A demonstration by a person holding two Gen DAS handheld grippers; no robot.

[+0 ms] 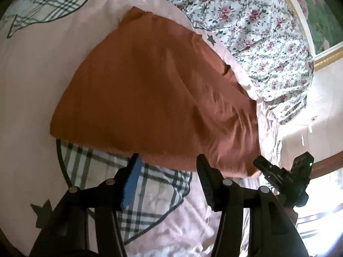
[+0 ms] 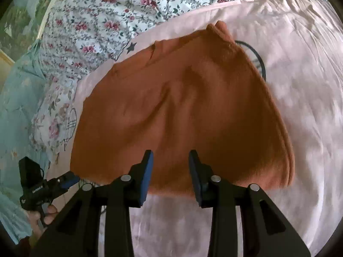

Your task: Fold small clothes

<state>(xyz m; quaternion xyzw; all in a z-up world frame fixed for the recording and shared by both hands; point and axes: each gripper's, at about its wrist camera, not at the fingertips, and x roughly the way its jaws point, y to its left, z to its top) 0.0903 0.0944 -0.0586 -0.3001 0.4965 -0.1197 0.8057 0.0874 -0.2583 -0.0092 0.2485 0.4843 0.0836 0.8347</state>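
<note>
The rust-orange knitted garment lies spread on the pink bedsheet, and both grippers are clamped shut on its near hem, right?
Not quite. The rust-orange knitted garment does lie spread on the pink bedsheet, but neither gripper is clamped on it. The right wrist view shows the right gripper open over the near hem; the left wrist view shows the left gripper open too.

I see a bed covered by a pale pink sheet (image 1: 38, 81) printed with plaid outlined shapes and small dark stars. Flat on that sheet lies a rust-orange garment (image 1: 150, 98), its near hem towards six o'clock in my left wrist view and its narrow end towards twelve. A floral quilt (image 1: 257, 25) with red roses on white lies bunched on the bed from twelve to three o'clock of the garment, touching the pink sheet's edge. In the right wrist view the quilt (image 2: 111, 17) sits at eleven o'clock.
</note>
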